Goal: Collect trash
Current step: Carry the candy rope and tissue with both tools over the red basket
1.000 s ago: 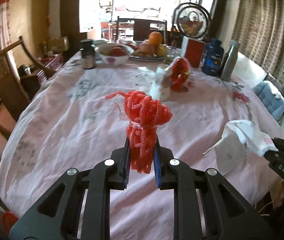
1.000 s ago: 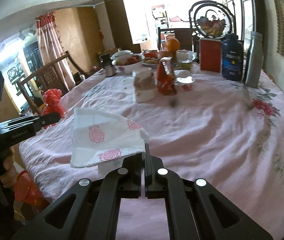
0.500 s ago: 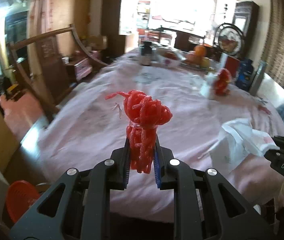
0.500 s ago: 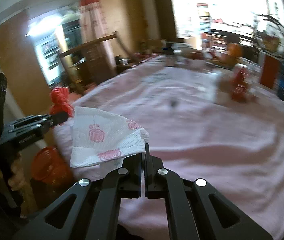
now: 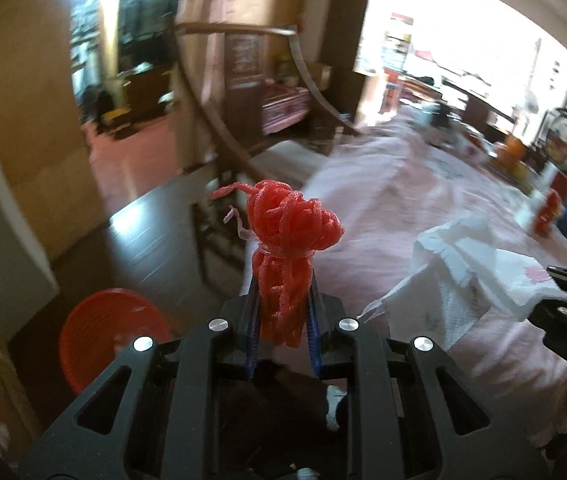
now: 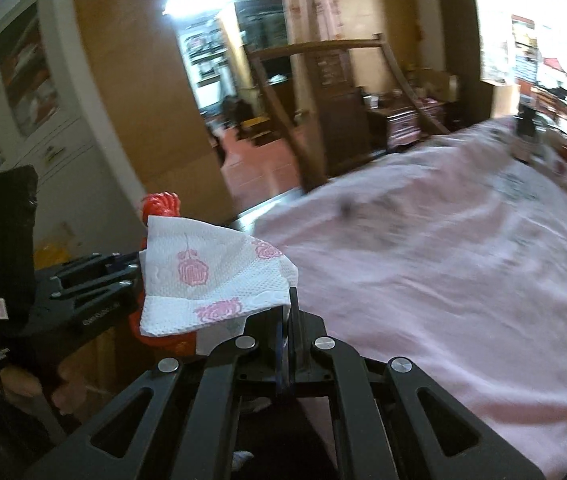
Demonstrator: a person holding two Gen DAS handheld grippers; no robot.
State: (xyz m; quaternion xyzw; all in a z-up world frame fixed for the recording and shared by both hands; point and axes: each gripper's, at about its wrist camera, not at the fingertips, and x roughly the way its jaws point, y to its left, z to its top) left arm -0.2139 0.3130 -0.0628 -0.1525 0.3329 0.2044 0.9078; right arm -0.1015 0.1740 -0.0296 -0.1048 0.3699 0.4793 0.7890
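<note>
A: Largest first. Table [image 5: 423, 216], pink cloth, ahead and right of the left gripper [image 5: 282, 304]. Chair [image 5: 219, 120] beyond it.

B: Right view: table [image 6: 443, 260] ahead-right; chair [image 6: 323, 112] behind.

A: Only left view shows the red bin [image 5: 111, 336], low left of the fingers.

B: Grips?

A: Left clamps red netting [image 5: 287, 236]. Right gripper [image 6: 288, 312] pinches a napkin [image 6: 211, 276].
</note>
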